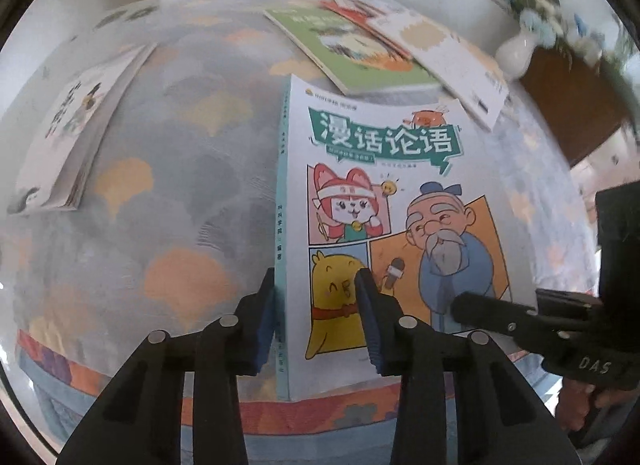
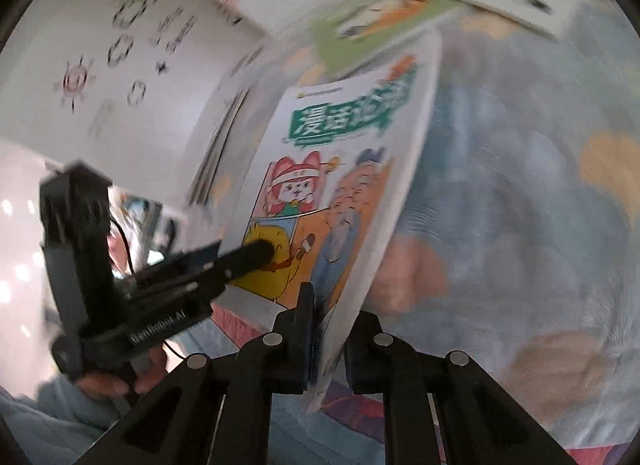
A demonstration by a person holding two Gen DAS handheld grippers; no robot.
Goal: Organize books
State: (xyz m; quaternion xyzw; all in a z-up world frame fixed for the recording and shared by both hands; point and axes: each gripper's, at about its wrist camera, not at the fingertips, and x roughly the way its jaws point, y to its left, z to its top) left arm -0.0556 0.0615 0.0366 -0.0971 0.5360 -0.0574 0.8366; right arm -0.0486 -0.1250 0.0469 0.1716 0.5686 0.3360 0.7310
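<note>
Here, both grippers are gripping one comic book (image 1: pixel 392 225) above the patterned cloth (image 1: pixel 168 193), near the table's front edge. The left gripper (image 1: pixel 320 305) is clamping the spine edge at the near left corner; the right gripper (image 2: pixel 326 329) is pinching the open page edge on the right. The paperback is probably light and floppy, with a glossy, possibly slippery cover, so holding both near corners is likely keeping it flat. Both grippers are pointing steeply downward. More books (image 1: pixel 360 49) are lying far behind, another book (image 1: pixel 68 133) at far left.
</note>
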